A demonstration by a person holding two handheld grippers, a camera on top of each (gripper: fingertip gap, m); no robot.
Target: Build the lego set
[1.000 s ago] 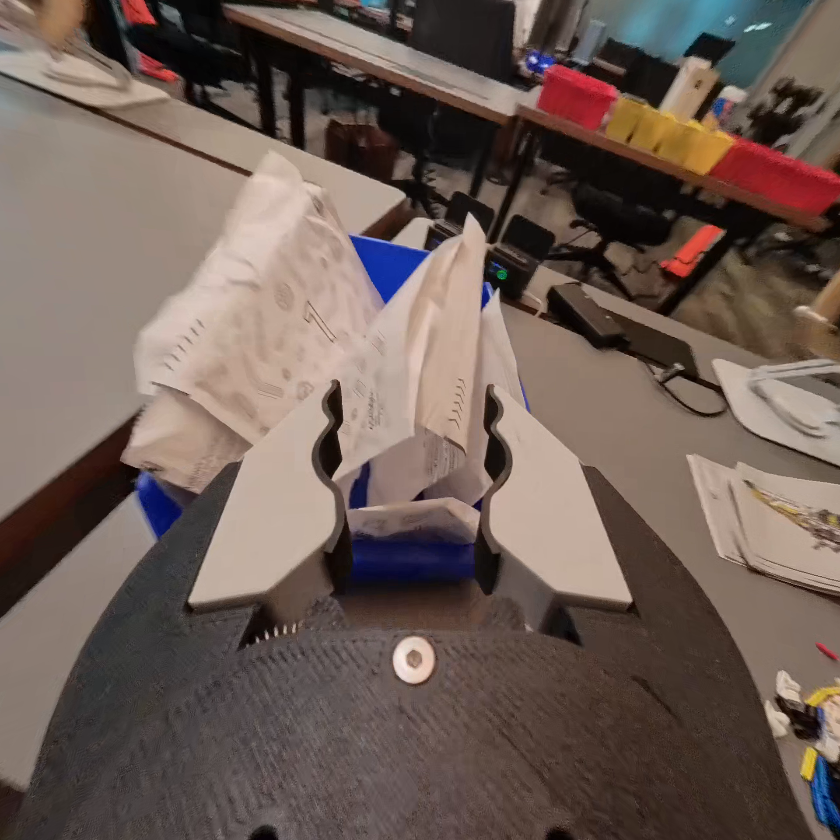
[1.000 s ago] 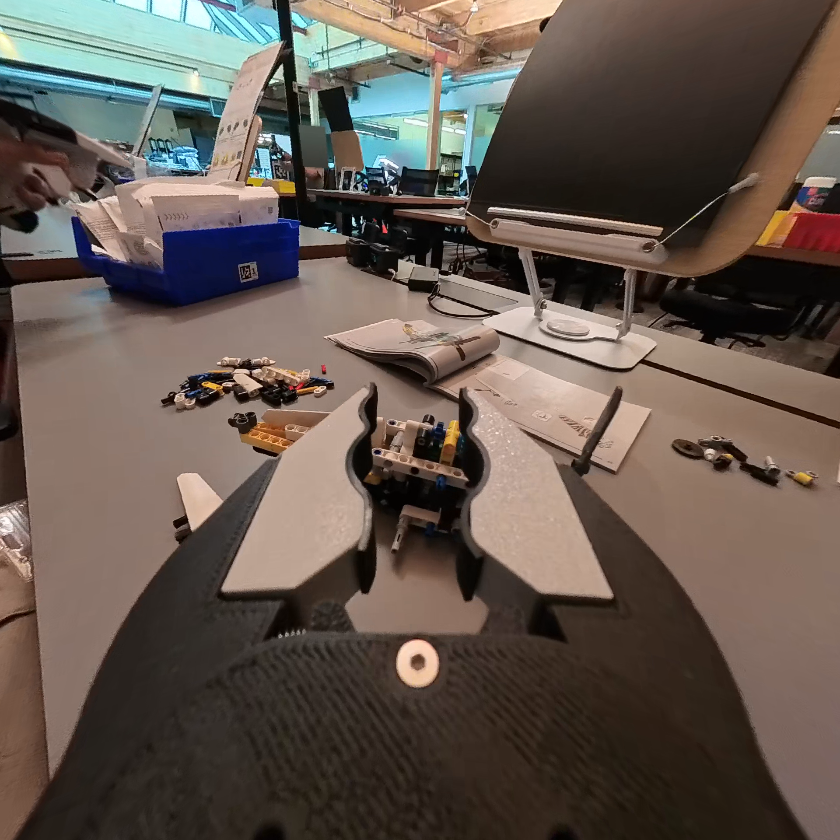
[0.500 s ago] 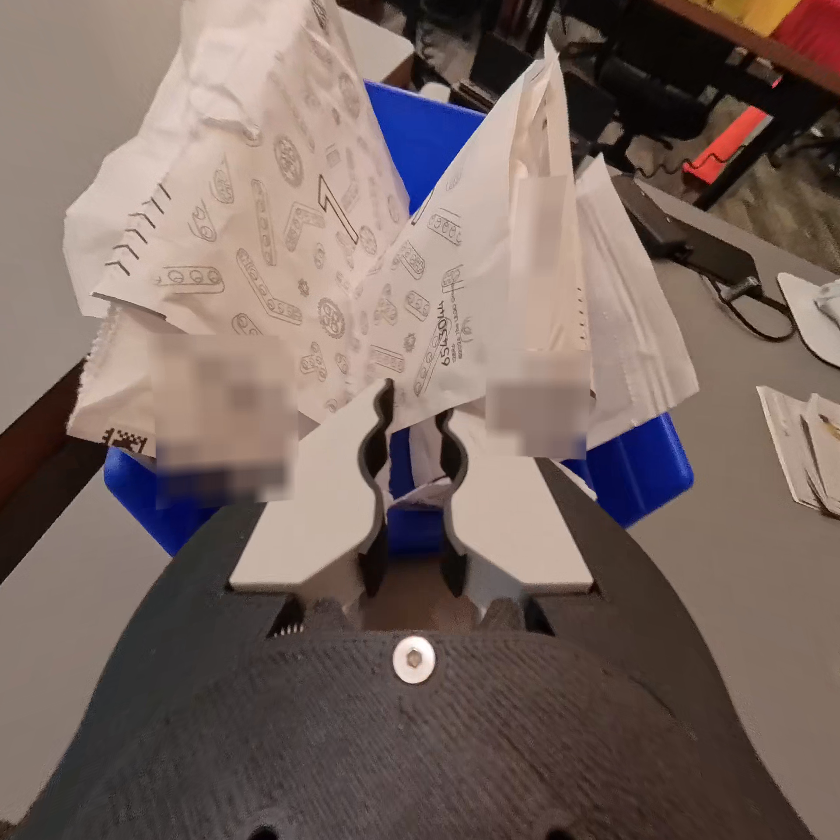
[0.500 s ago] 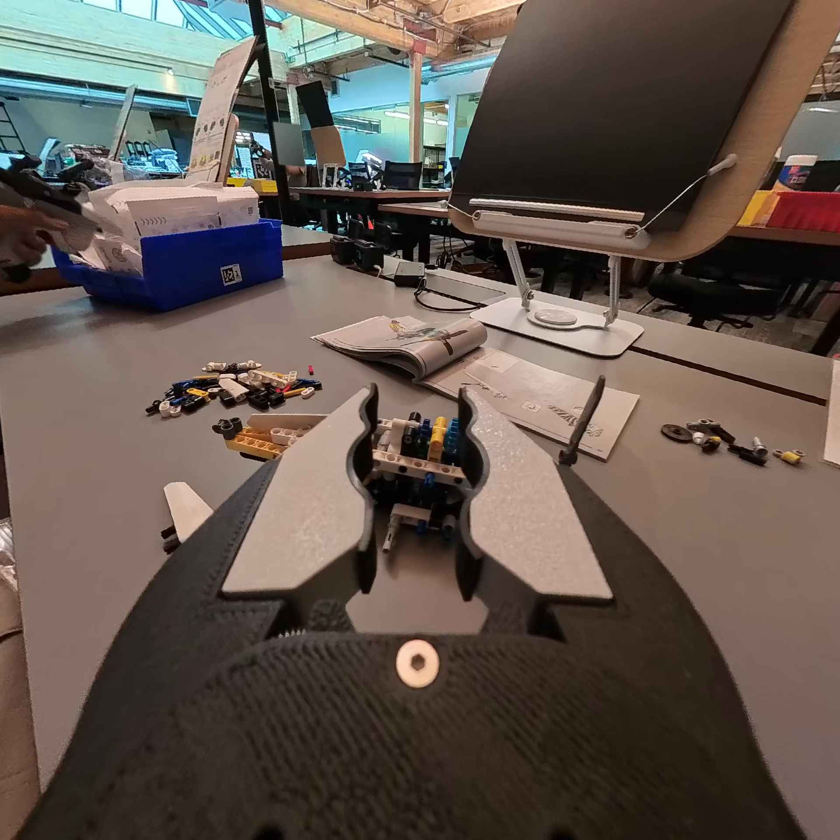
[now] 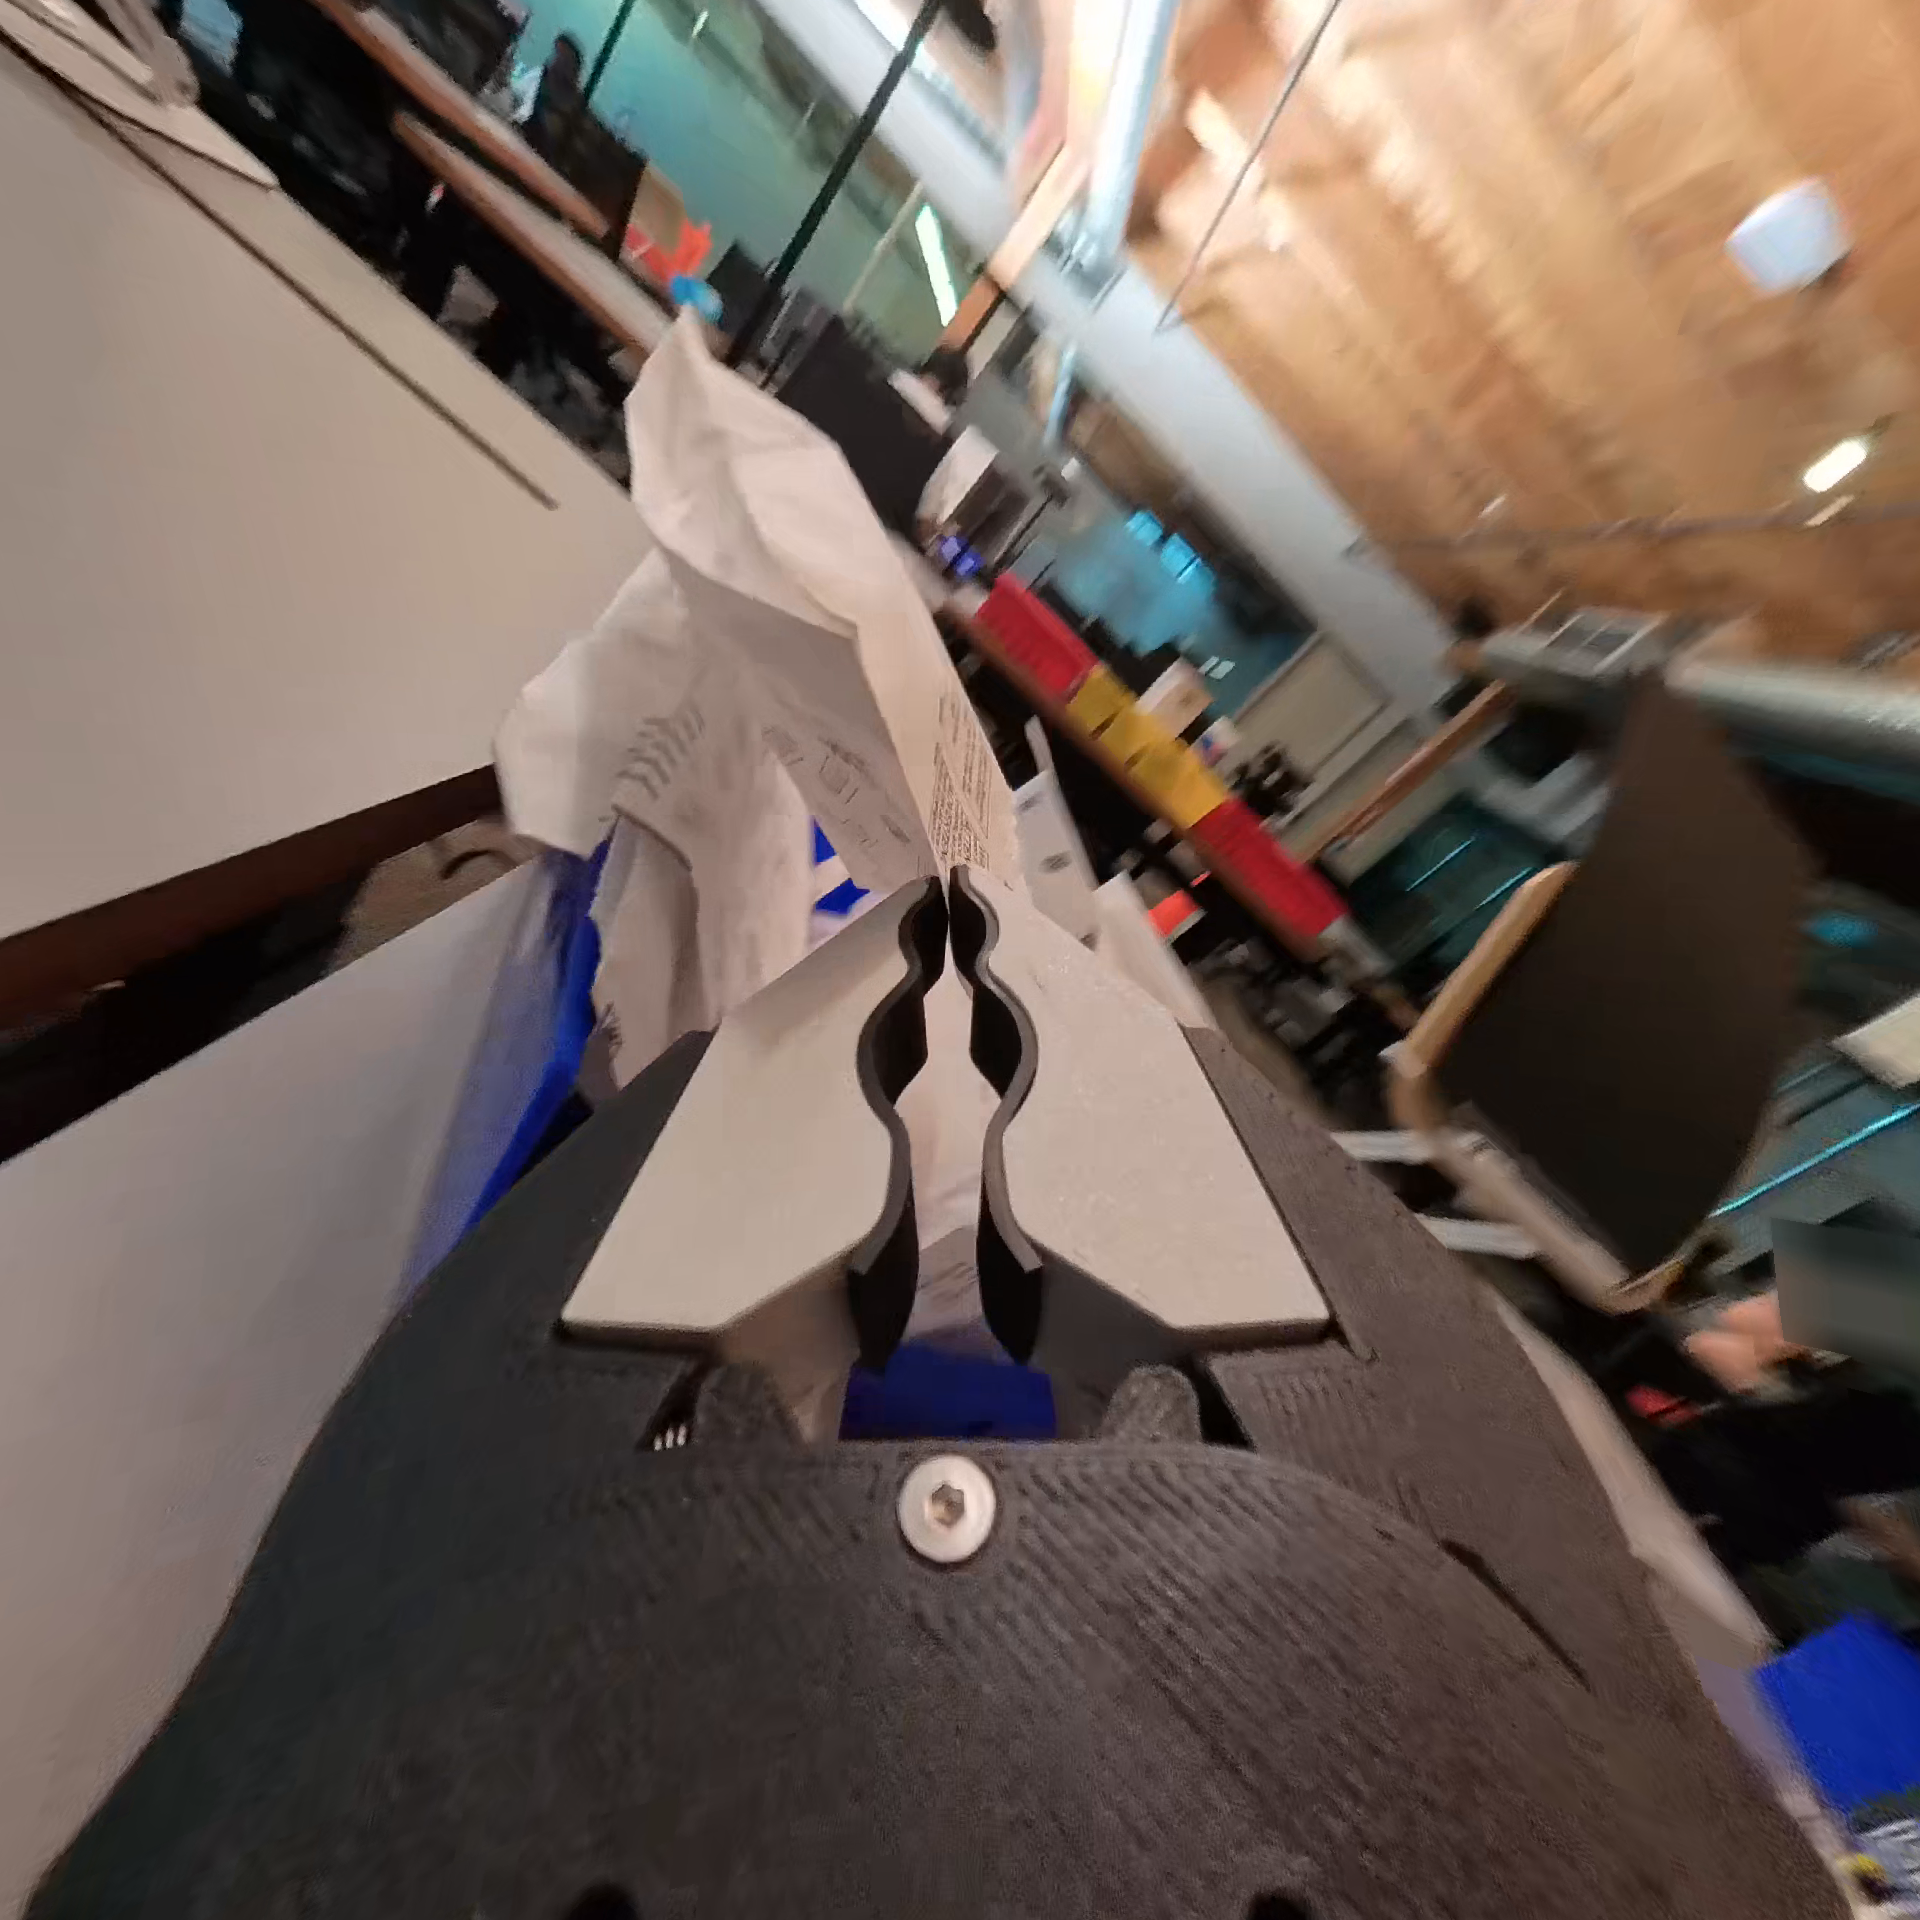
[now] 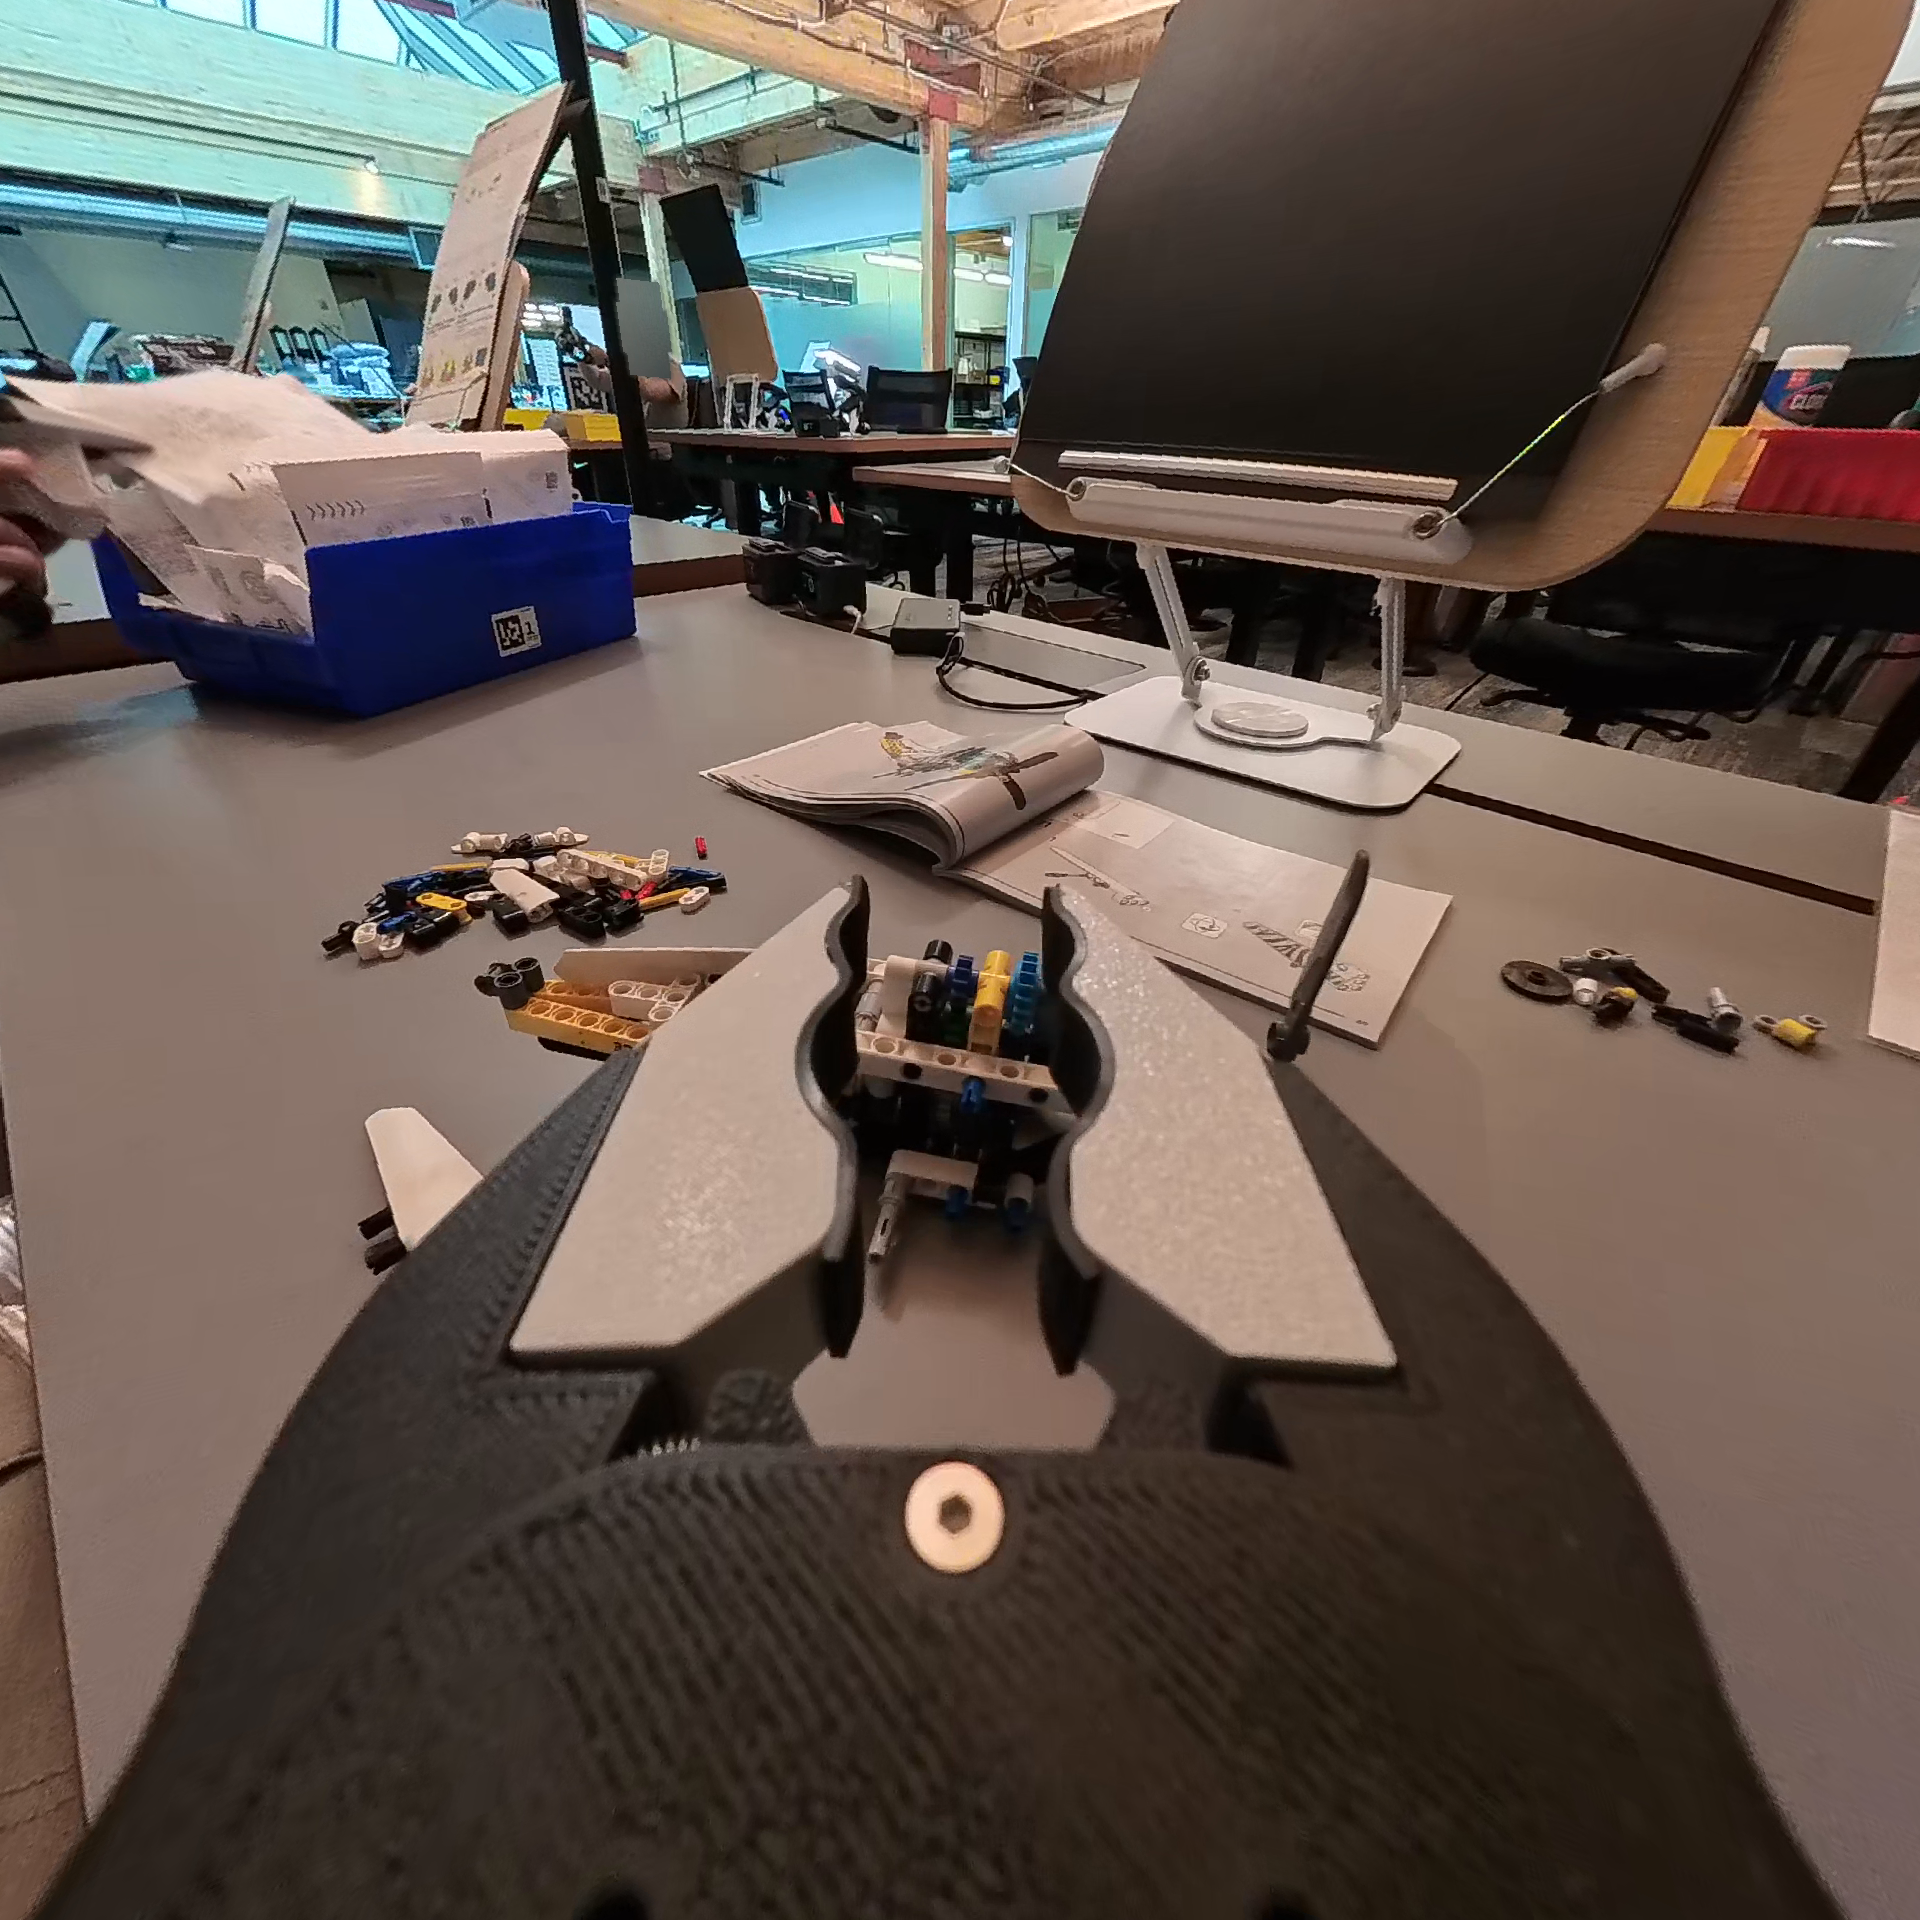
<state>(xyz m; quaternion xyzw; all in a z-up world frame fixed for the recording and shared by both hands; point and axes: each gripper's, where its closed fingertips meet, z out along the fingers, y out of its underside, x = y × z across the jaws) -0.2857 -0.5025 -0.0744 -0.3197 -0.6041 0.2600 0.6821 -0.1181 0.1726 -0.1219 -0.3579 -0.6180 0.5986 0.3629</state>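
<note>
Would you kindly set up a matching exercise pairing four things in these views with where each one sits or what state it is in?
Things:
1. paper bag
2. partly built lego assembly
3. blue bin
4. instruction booklet

States:
A. lying open on the table
B. pinched by the shut left gripper
C. stuffed with paper bags
D. between the fingers of the right gripper

Pairs: 1-B, 2-D, 3-C, 4-A

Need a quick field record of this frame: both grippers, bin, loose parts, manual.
left gripper: shut on a white paper bag, above the blue bin
right gripper: holds the lego assembly between its jaws
blue bin: far left of the table, stuffed with paper bags
loose parts: small pile, left of the assembly
manual: open, behind the assembly
</note>
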